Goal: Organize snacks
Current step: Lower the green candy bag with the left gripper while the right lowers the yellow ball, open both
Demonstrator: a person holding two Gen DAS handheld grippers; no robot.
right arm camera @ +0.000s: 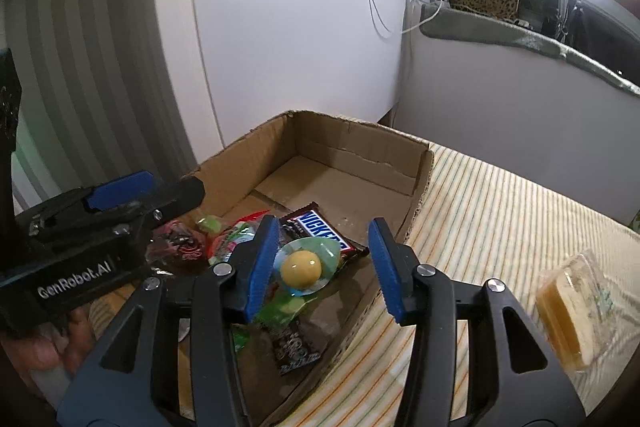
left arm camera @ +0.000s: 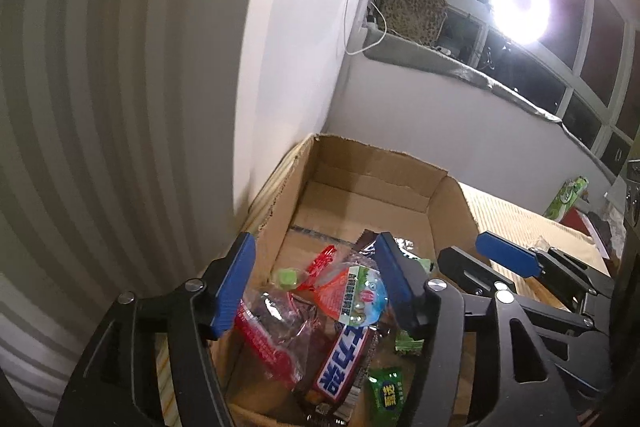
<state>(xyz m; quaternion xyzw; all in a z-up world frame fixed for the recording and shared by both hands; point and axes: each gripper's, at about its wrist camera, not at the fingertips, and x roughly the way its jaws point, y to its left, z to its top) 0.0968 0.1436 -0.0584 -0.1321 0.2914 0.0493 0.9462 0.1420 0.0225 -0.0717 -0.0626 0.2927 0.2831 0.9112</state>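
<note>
With both your left claw and right claw parted and empty over the cardboard box, the wrapped cake right of your right claw likely comes next.

White letters reading "NICKER", the visible part of a longer name whose ends are cut off, run across the blue band of a brown Snickers bar lying in the cardboard box. "GenRobot.AI" is printed in white on the black body of the left gripper. From the left wrist view, a second bar wrapper shows large white Chinese characters on blue, and a green candy packet carries small Chinese print, too blurred to read.
</note>
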